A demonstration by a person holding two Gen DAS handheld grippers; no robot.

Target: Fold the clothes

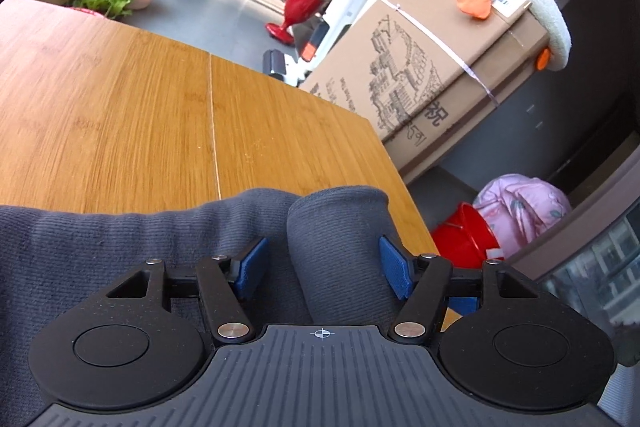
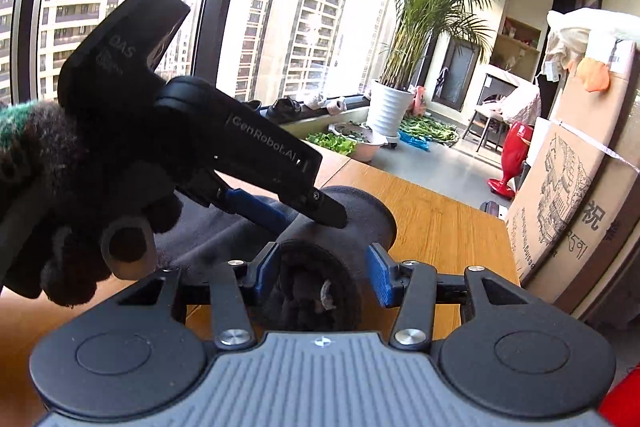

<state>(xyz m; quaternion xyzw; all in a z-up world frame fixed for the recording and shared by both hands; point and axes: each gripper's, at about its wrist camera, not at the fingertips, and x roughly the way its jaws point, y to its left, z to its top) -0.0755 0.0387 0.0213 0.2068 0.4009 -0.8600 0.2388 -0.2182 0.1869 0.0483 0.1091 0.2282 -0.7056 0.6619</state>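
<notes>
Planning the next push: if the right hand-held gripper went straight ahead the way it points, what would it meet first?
Most likely the open cuff of the grey sleeve, already between the right hand-held gripper's blue pads. The left hand-held gripper reaches over the sleeve just beyond; depth is unclear.

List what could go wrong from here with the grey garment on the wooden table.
1. The rolled sleeve sits between the left gripper pads with a gap on each side, so it may unroll or slip.
2. The garment lies near the table corner; a tug could drag it over the edge.
3. The right gripper straddles the sleeve's open end right beside the left gripper; the two tools could collide.
</notes>
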